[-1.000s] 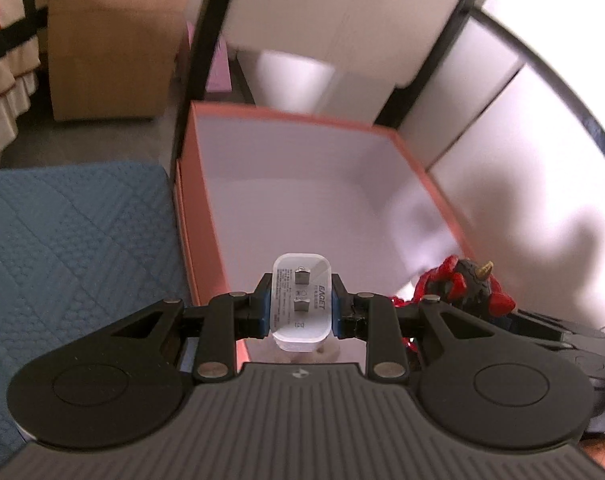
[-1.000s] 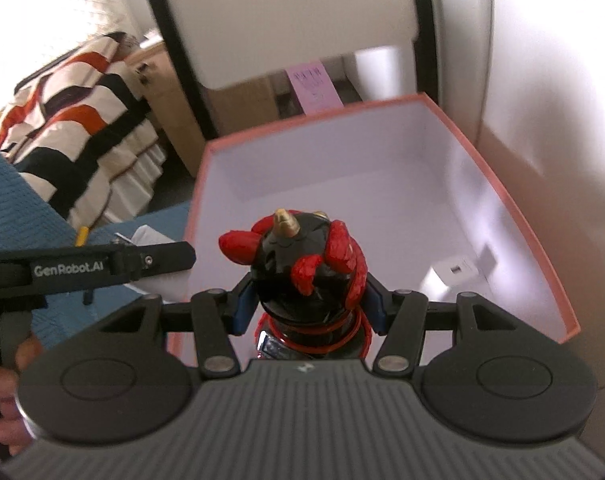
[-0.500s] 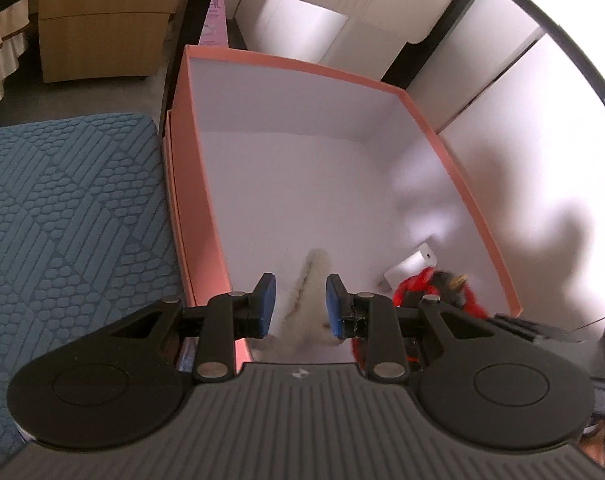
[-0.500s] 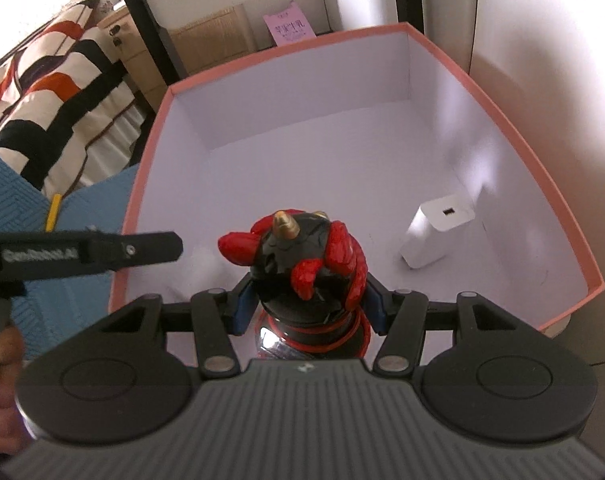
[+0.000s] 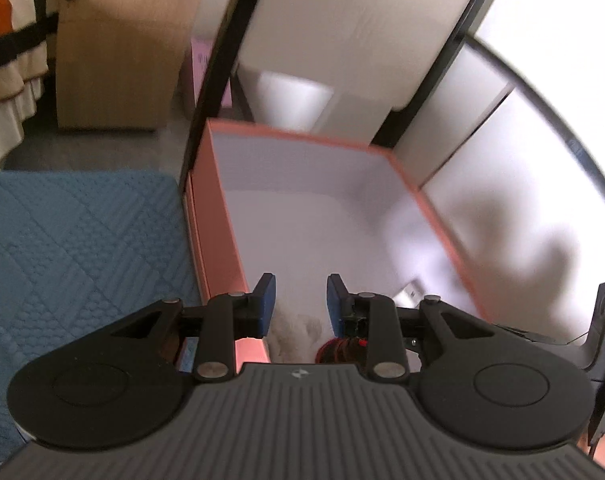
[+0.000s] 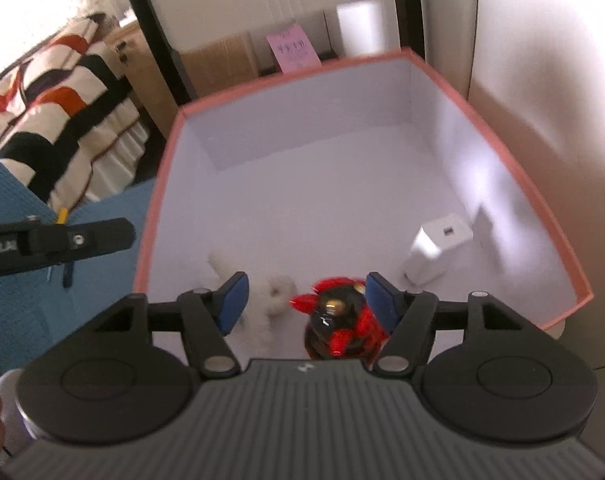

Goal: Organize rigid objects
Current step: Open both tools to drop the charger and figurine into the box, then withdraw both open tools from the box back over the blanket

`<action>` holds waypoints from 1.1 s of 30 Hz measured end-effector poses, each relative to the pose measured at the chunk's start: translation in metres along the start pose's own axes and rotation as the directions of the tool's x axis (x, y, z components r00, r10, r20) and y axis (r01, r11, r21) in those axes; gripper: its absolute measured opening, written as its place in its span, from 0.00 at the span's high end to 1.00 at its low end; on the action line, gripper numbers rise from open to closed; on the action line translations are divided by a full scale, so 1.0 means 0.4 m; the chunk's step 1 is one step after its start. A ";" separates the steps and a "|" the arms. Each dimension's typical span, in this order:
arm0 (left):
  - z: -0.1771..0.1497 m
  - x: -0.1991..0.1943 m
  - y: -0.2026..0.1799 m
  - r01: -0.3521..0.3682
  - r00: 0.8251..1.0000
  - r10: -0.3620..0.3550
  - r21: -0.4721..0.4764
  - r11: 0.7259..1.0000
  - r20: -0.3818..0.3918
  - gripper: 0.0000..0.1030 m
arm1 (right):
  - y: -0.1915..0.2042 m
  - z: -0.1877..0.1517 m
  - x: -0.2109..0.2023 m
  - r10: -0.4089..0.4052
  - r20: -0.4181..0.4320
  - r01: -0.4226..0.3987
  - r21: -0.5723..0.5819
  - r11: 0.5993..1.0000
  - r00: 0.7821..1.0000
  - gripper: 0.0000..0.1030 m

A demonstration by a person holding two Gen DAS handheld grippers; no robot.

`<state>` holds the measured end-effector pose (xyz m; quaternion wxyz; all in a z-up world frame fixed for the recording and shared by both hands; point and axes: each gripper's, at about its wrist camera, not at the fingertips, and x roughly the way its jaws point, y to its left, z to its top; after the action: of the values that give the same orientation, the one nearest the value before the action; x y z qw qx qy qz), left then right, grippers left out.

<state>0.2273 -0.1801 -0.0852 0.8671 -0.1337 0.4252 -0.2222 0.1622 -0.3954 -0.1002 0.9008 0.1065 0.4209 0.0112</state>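
Blue mat (image 5: 82,240) | pink box (image 6: 542,208): charger (image 6: 438,250), red figure (image 6: 342,324), white plush (image 6: 262,300) | both jaws released

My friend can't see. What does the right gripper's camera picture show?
The open right gripper hangs above a red-and-black horned toy figure inside a pink-rimmed white box. A fluffy white plush toy and a white plug-in charger block lie there too.

box (image 6: 506,160) floor bare across its far half, near wall crowded by white plush (image 6: 258,300), red-black figurine (image 6: 342,320), white charger (image 6: 438,248) against the right wall
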 end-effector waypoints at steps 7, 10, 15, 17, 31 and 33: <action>0.008 -0.144 0.005 -0.027 0.990 0.024 0.022 0.999 0.139 0.68 | 0.087 0.024 -0.091 0.067 0.128 -0.060 -0.057 0.997 0.990 0.35; 0.004 -0.200 0.018 -0.034 0.982 0.031 0.016 0.999 0.189 0.68 | 0.136 0.027 -0.121 0.092 0.158 -0.077 -0.103 0.992 0.983 0.35; -0.015 -0.269 0.068 -0.066 0.969 0.066 -0.012 0.998 0.237 0.68 | 0.206 0.019 -0.145 0.136 0.178 -0.109 -0.155 0.982 0.975 0.35; -0.027 -0.294 0.094 -0.070 0.966 0.075 -0.031 0.997 0.247 0.68 | 0.234 0.014 -0.148 0.153 0.173 -0.124 -0.166 0.978 0.973 0.35; -0.125 -0.408 0.255 -0.170 0.941 0.190 -0.096 0.981 0.280 0.68 | 0.400 -0.064 -0.109 0.221 0.108 -0.188 -0.251 0.949 0.969 0.35; -0.136 -0.415 0.276 -0.183 0.938 0.207 -0.110 0.977 0.278 0.68 | 0.416 -0.077 -0.097 0.225 0.092 -0.194 -0.262 0.945 0.970 0.35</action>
<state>0.1242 -0.0040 -0.0521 0.9313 -0.1573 0.3143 -0.0957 0.1252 -0.2313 -0.0565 0.9245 0.0362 0.3470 0.1538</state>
